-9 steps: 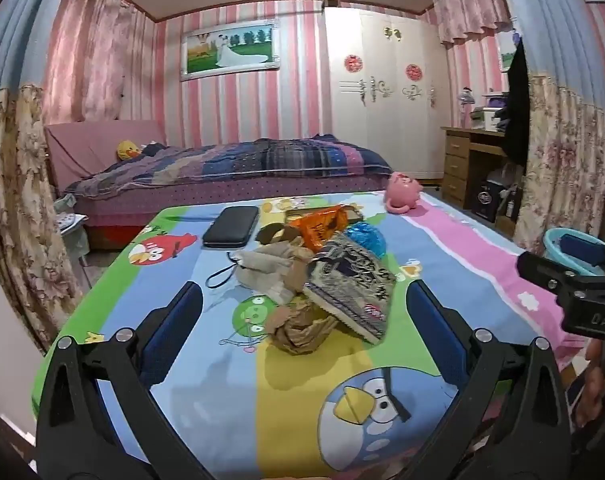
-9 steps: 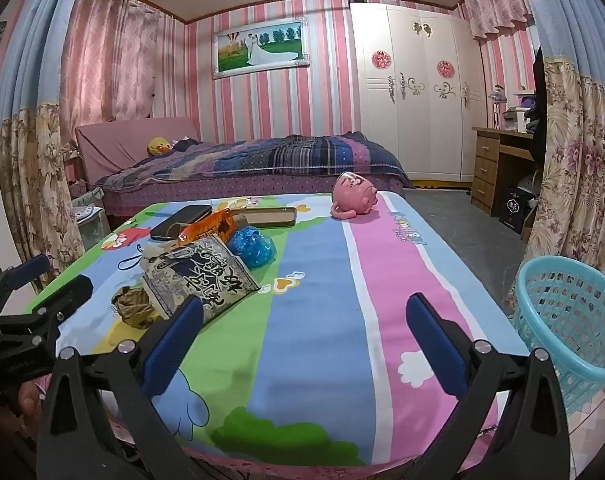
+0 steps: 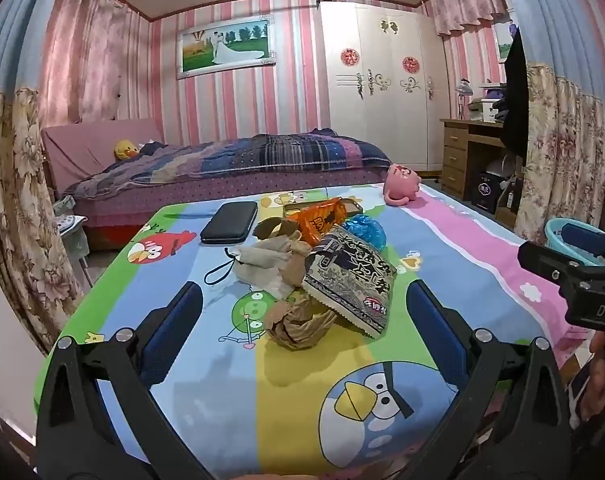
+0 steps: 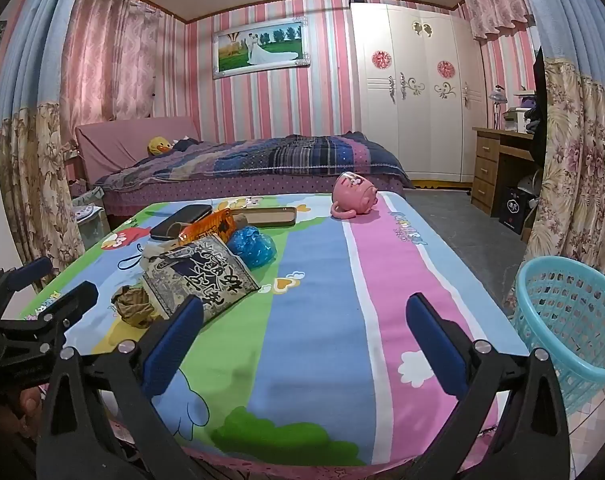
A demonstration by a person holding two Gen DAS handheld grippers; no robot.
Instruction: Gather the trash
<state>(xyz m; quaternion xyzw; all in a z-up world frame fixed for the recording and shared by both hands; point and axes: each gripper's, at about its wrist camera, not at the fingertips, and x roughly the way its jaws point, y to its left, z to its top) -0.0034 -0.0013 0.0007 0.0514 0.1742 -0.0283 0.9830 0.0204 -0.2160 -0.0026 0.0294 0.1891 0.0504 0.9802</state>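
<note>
Two beds fill the pink-striped room; the near one wears a cartoon-bird sheet (image 3: 230,392) in green, blue, yellow and pink bands, and behind it a second bed (image 3: 230,164) lies under a plaid quilt, with a framed wedding picture (image 3: 224,46) on the wall, a white wardrobe (image 3: 382,92) further right and a wooden desk (image 3: 462,148) at the far right. On the sheet, left to right: a black case (image 3: 230,222); a heap of trash, namely a crumpled brown paper ball (image 3: 298,326) nearest the left gripper (image 3: 304,332), a beige cloth pouch (image 3: 262,264) with a black cord, a black-and-white printed snack bag (image 3: 350,276) leaning over the ball, an orange wrapper (image 3: 322,220) and a crinkled blue plastic wad (image 3: 364,230) behind; then a pink toy (image 3: 402,186), well apart. A turquoise basket (image 4: 570,320) stands on the floor just beside the sheet's right edge. Left gripper's fingers are spread wide, holding nothing, the paper ball between them in view; right gripper (image 4: 304,336) is likewise spread and empty over the blue and pink bands.
</note>
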